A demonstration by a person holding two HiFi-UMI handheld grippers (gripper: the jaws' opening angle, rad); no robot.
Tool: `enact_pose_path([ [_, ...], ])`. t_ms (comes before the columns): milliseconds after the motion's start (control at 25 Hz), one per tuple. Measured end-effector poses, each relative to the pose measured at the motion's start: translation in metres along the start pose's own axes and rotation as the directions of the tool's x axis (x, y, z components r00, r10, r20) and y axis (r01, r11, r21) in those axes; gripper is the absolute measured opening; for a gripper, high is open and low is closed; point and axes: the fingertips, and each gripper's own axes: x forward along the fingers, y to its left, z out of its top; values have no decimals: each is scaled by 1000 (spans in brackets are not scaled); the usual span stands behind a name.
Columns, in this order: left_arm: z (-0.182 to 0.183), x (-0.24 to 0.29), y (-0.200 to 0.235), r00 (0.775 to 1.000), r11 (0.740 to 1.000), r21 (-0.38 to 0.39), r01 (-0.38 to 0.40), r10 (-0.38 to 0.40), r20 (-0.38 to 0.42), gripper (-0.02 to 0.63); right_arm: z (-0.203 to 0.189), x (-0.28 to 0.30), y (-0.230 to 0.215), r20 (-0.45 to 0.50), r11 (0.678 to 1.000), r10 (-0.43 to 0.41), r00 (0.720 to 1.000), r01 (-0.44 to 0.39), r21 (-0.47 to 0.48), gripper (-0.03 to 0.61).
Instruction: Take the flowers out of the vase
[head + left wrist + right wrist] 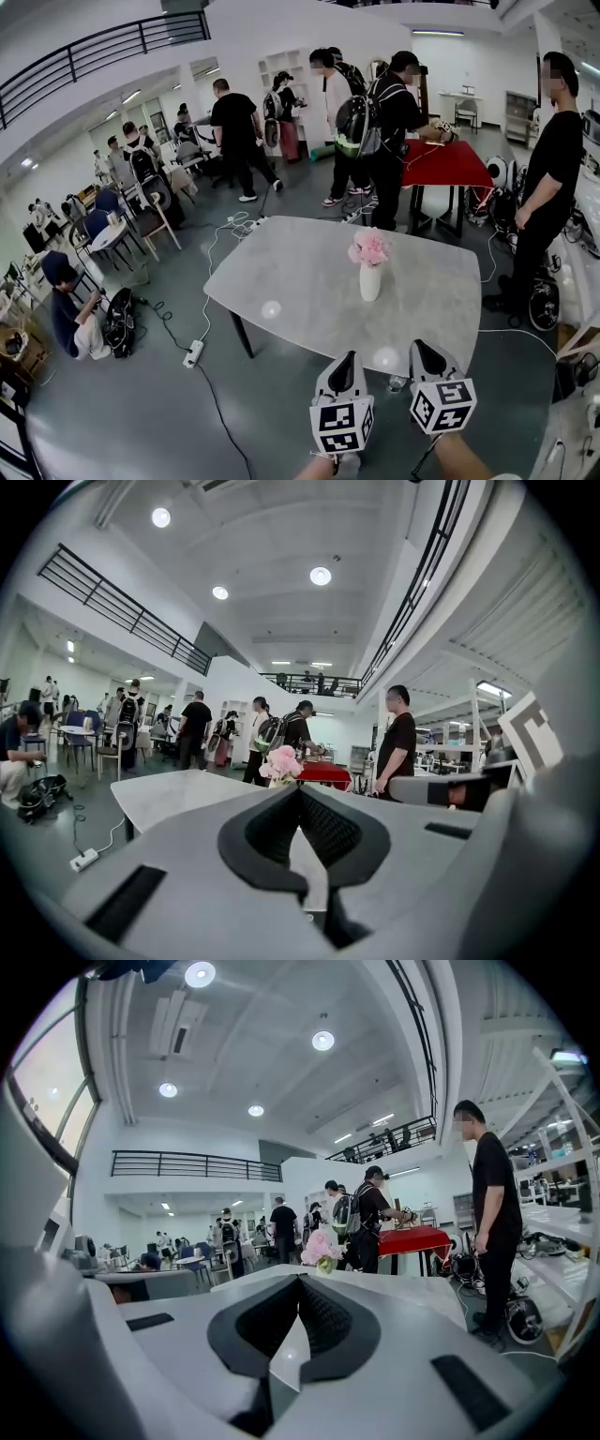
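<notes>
- The left gripper (342,367) is seen with its jaws pressed together, and nothing is held between them.
- The right gripper (427,356), just beside it, is likewise closed and empty.
- Both claws are held side by side at the near edge of the grey table (281,281) and are pointed roughly level toward its middle.
- The pink flowers (371,248) are found ahead of both claws, between their two lines of aim, still standing in the white vase (370,282). Vase and claws are well apart, and nothing is touched.
- The step in hand is judged to be the approach; the removal has not been started.
- For the next move, the gap must be closed, and one claw's jaws opened and set around the stems above the vase mouth. The vase should probably be steadied by the other claw, so that it is not tipped or lifted with the flowers.
</notes>
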Motion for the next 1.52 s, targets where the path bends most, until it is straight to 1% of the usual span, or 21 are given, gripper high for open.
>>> enact_pose_path([
  [160, 13, 34, 15, 1000, 1000, 2, 26, -26, 2, 3, 16, 33, -2, 13, 1000, -17, 1000, 18, -2, 17],
  [600, 26, 105, 55, 997, 997, -3, 74, -74, 0, 3, 28, 107, -7, 6, 998, -59, 998, 59, -9, 17],
  [840, 33, 144, 70, 995, 995, -1, 96, -96, -1, 3, 34, 140, -9, 3, 999, -42, 999, 42, 6, 17],
  [960, 35, 161, 75, 994, 994, -2, 113, -113, -8, 3, 36, 155, -14, -2, 998, -60, 998, 60, 7, 17],
  [1080, 33, 173, 79, 991, 991, -3, 131, -131, -12, 3, 33, 164, -19, -6, 996, -86, 996, 86, 9, 17],
  [1200, 27, 185, 85, 991, 991, -13, 133, -133, -20, 3, 28, 171, -21, -13, 995, -98, 995, 98, 11, 17],
  [1400, 9, 198, 93, 990, 991, -41, 124, -126, -59, 3, 14, 177, -24, -45, 995, -93, 995, 95, 29, 17],
  [1520, -1, 205, 97, 990, 993, -50, 110, -114, -82, 3, 9, 183, -26, -48, 996, -73, 996, 75, 42, 17],
])
